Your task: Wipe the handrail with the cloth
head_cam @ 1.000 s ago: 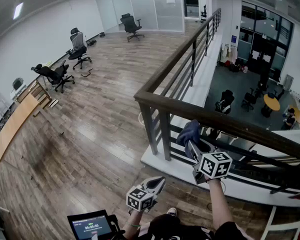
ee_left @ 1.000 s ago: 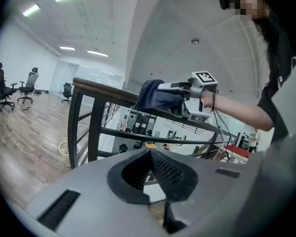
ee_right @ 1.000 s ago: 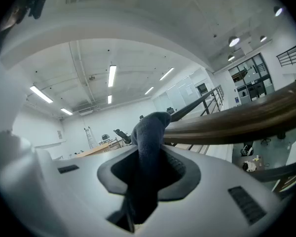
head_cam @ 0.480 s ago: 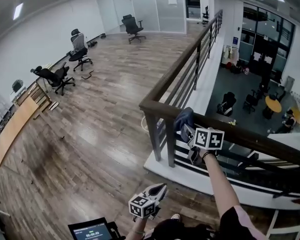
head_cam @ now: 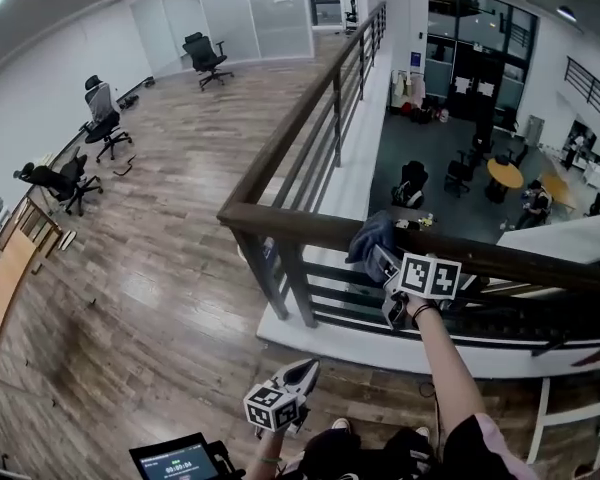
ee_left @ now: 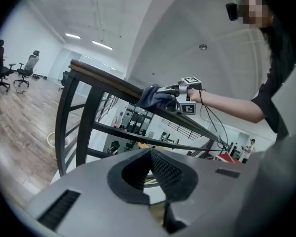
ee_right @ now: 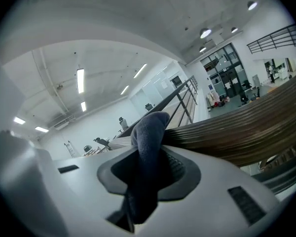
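Observation:
A dark wooden handrail (head_cam: 310,227) tops the black railing and turns a corner at the left. My right gripper (head_cam: 382,261) is shut on a dark blue cloth (head_cam: 368,239) that lies on the rail just right of the corner. In the right gripper view the cloth (ee_right: 147,147) is pinched between the jaws with the handrail (ee_right: 246,130) running past on the right. My left gripper (head_cam: 302,373) hangs low near my body, shut and holding nothing. In the left gripper view the cloth (ee_left: 155,97) rests on the handrail (ee_left: 106,79).
Beyond the railing the floor drops to a lower level with a round table (head_cam: 506,174) and chairs. Office chairs (head_cam: 103,118) stand on the wooden floor at the left. A tablet (head_cam: 178,458) shows at the bottom edge.
My right gripper rose with the cloth from below the rail up onto the handrail. The head view shifted, so the railing corner now sits further left.

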Available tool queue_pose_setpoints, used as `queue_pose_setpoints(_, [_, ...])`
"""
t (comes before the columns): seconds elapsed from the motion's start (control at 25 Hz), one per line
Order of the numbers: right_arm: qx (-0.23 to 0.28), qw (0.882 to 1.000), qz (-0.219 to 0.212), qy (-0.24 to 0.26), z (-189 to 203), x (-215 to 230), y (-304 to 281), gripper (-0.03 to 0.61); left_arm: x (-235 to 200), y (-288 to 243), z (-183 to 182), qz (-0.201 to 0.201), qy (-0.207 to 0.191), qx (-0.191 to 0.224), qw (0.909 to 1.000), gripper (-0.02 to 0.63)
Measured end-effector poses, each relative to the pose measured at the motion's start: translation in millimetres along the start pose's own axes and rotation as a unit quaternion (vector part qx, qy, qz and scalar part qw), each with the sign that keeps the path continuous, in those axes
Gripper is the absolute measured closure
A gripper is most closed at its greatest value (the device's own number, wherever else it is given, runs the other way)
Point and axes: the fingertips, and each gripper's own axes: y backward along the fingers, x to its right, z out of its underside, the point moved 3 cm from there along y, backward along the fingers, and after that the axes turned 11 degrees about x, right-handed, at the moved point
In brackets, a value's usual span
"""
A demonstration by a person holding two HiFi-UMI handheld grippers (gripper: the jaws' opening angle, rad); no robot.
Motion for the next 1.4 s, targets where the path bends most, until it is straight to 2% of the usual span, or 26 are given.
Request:
queue_pose_setpoints(0.24, [0.045, 0.997, 0.054, -0.03, -32, 82, 80, 0.486, 43, -41, 12, 0.049, -0.006, -0.031, 0.9983, 0.614])
queue_pose_setpoints(0.48, [0.094, 0.989, 0.088, -0.068, -67, 177, 177, 0.486, 112, -102, 36, 0.092, -0.018, -0.051, 0.9943, 0.614])
queue_pose_setpoints(0.68, [0.119, 0.983, 0.117, -0.075, -92, 256, 252, 0.486, 168, -162, 57, 0.123, -0.021, -0.058, 0.9904, 0.614])
queue_pose_setpoints(0.96, [0.147, 0.974, 0.155, -0.08, -144, 360, 363, 0.486, 270, -243, 77, 0.159, -0.018, -0.067, 0.9848, 0.614])
queue_pose_setpoints(1.2, [0.167, 0.962, 0.199, -0.079, -173, 450, 457, 0.486, 342, -292, 107, 0.183, -0.03, -0.082, 0.9792, 0.614])
queue_pose_setpoints(1.4, [0.182, 0.95, 0.243, -0.076, -201, 524, 539, 0.486, 390, -322, 129, 0.205, -0.02, -0.09, 0.9743, 0.614])
